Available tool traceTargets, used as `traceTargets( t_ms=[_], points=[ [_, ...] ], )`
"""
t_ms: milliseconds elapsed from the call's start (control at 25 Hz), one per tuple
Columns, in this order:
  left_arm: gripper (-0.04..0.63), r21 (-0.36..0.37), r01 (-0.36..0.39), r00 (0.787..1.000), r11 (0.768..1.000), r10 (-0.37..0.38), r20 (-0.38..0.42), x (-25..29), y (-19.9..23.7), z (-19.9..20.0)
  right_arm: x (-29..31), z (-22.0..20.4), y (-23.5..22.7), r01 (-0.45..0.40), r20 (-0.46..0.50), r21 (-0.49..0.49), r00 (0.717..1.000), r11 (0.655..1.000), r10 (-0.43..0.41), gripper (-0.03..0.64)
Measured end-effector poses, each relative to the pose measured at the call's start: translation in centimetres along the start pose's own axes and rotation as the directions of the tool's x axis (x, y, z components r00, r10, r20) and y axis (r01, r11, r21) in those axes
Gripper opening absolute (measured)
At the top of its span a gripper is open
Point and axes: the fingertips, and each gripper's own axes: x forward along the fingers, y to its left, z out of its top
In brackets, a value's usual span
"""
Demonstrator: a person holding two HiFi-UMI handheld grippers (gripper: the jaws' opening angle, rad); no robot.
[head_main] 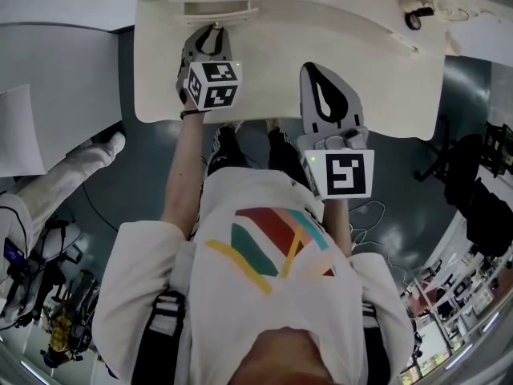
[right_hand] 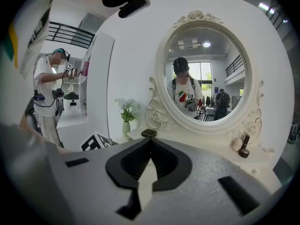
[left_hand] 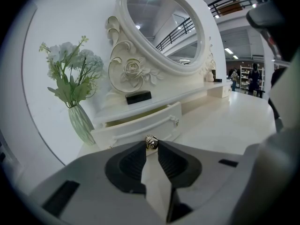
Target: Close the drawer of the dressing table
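Grey left gripper [head_main: 213,29] has its fingers pinched on the small round gold knob [left_hand: 151,142] of the part-open cream wooden drawer [left_hand: 140,122] at its 12 o'clock. The right gripper [right_hand: 150,140], at 4 o'clock, is closed up, holding nothing.

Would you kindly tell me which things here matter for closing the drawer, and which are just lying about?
For the job:
drawer, partly open
knob
left gripper, gripping the knob

Just lying about:
vase of flowers
black box
mirror
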Motion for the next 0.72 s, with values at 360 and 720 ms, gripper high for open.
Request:
traceTargets(
  t_ms=[360,720],
  points=[
    [0.072,0.003,-0.005,1.000,1.000,0.005,-0.001,0.7,0.4,0.3,0.3,-0.2,-0.1,-0.002,-0.010,0.004,1.000,1.000,0.002,0.000],
    [0.074,0.003,-0.010,1.000,1.000,0.010,-0.002,1.7,0.9,0.6,0.6,-0.6,-0.4,0.005,-0.018,0.009,1.000,1.000,-0.005,0.000]
  ],
)
